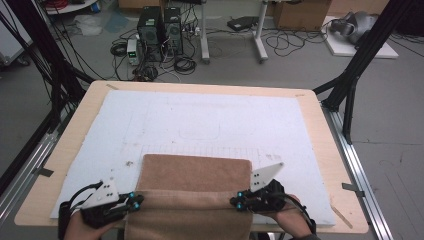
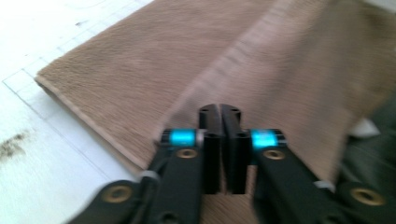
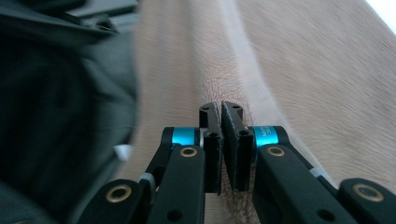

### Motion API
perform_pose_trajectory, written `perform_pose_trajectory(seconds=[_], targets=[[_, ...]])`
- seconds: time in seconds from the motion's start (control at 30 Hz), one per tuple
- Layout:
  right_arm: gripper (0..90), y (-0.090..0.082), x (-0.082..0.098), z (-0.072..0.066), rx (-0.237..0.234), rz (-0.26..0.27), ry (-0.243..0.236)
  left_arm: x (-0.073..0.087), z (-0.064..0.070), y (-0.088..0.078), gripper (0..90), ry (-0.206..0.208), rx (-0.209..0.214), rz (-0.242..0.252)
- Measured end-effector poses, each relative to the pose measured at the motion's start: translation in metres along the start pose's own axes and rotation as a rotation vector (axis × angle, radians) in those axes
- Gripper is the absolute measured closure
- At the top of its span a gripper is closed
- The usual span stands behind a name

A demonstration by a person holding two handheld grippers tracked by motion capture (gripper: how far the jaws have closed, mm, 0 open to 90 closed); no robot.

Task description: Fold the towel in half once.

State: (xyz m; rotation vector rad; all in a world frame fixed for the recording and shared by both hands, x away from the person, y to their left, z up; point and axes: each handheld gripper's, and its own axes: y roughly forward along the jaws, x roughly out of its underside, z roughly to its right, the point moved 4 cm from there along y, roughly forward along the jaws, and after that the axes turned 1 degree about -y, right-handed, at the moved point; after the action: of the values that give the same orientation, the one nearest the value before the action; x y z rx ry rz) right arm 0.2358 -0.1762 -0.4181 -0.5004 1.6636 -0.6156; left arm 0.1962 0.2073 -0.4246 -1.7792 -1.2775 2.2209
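Low over the towel (image 1: 195, 175), both hands (image 1: 87, 227) (image 1: 290, 220) point inward.

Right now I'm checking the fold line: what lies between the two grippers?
In the high view, the brown towel spans the whole stretch from the left gripper to the right gripper, its raised fold running between them; nothing else lies there.

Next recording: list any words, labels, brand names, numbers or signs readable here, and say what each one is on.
No text can be read in these pictures.
Blue band on the right hand-held gripper: small dark print, too blurred to read.
Computer towers on the floor beyond the table: any badges too small to tell.
White mat on the table: faint drawn lines and boxes, no letters.
Brown towel: no label visible.
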Motion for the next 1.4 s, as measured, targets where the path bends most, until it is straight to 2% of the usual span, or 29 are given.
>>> perform_pose_trajectory(seconds=[0.07,0.1,0.13,0.2,0.23,0.27,0.37,0.43,0.47,0.53,0.57,0.63,0.67,0.73,0.77,0.8,0.83,0.87,0.97,1.0,1.03,1.07,1.1,1.13,1.23,1.4], targets=[[81.4,-0.007,-0.002,-0.005,0.01,0.023,-0.005,-0.001,0.002,-0.009,74.0,-0.001,-0.002,0.007],[77.7,-0.011,-0.002,-0.004,0.034,0.029,-0.01,-0.003,0.001,-0.011,72.0,-0.002,-0.011,0.01],[75.4,-0.014,-0.002,0.001,0.066,0.032,-0.001,-0.006,-0.002,-0.011,69.2,-0.002,-0.026,0.02],[73.2,-0.02,-0.002,0.011,0.093,0.058,0.035,-0.013,-0.008,-0.01,68.0,-0.011,-0.032,0.043],[72.4,-0.022,0.0,0.02,0.136,0.049,0.051,-0.016,-0.012,-0.007,67.3,-0.004,-0.039,0.045],[71.3,-0.022,0.002,0.027,0.156,0.03,0.065,-0.018,-0.015,-0.005,65.9,0.003,-0.047,0.045],[66.3,-0.017,0.01,0.047,0.206,-0.019,0.1,-0.025,-0.03,0.008,63.5,-0.005,-0.06,0.043],[61.3,-0.014,0.016,0.059,0.234,-0.021,0.135,-0.027,-0.042,0.019,62.0,-0.032,-0.059,0.041],[60.2,-0.013,0.02,0.066,0.247,-0.015,0.161,-0.028,-0.047,0.024,61.2,-0.031,-0.07,0.036],[54.4,-0.011,0.025,0.076,0.296,-0.015,0.176,-0.028,-0.056,0.033,58.4,-0.051,-0.071,0.029],[53.7,-0.011,0.027,0.079,0.306,-0.018,0.184,-0.028,-0.061,0.038,57.5,-0.047,-0.079,0.023],[48.3,-0.01,0.033,0.091,0.345,-0.029,0.215,-0.028,-0.075,0.049,55.2,-0.081,-0.111,0.01],[47.8,-0.01,0.035,0.096,0.352,-0.03,0.235,-0.028,-0.079,0.053,52.9,-0.085,-0.124,0.004],[42.9,-0.008,0.039,0.106,0.371,-0.045,0.261,-0.027,-0.094,0.061,49.7,-0.104,-0.187,-0.019],[42.4,-0.006,0.04,0.112,0.374,-0.049,0.267,-0.026,-0.101,0.065,48.7,-0.116,-0.222,-0.033],[41.7,-0.004,0.042,0.116,0.372,-0.062,0.28,-0.024,-0.107,0.07,45.4,-0.152,-0.227,-0.043],[40.9,-0.001,0.043,0.121,0.373,-0.072,0.289,-0.024,-0.112,0.074,42.0,-0.175,-0.224,-0.057],[40.7,0.001,0.044,0.124,0.363,-0.071,0.299,-0.022,-0.116,0.078,41.0,-0.176,-0.23,-0.066],[44.6,0.003,0.044,0.128,0.34,-0.051,0.307,-0.02,-0.121,0.09,42.6,-0.195,-0.203,-0.101],[48.3,0.003,0.044,0.128,0.341,-0.048,0.304,-0.019,-0.119,0.094,46.5,-0.188,-0.173,-0.11],[55.6,0.004,0.043,0.127,0.322,-0.048,0.289,-0.019,-0.118,0.095,56.3,-0.178,-0.157,-0.097],[60.9,0.005,0.042,0.127,0.302,-0.045,0.28,-0.02,-0.117,0.096,61.4,-0.172,-0.152,-0.096],[69.1,0.006,0.042,0.126,0.29,-0.044,0.283,-0.021,-0.115,0.096,66.9,-0.165,-0.129,-0.096],[74.3,0.007,0.041,0.126,0.243,-0.043,0.282,-0.021,-0.115,0.096,73.0,-0.167,-0.122,-0.094],[78.8,0.008,0.038,0.126,0.229,-0.053,0.265,-0.021,-0.115,0.096,80.1,-0.168,-0.121,-0.093],[80.6,0.006,0.032,0.127,0.273,-0.071,0.24,-0.027,-0.117,0.096,83.0,-0.151,-0.162,-0.077]])
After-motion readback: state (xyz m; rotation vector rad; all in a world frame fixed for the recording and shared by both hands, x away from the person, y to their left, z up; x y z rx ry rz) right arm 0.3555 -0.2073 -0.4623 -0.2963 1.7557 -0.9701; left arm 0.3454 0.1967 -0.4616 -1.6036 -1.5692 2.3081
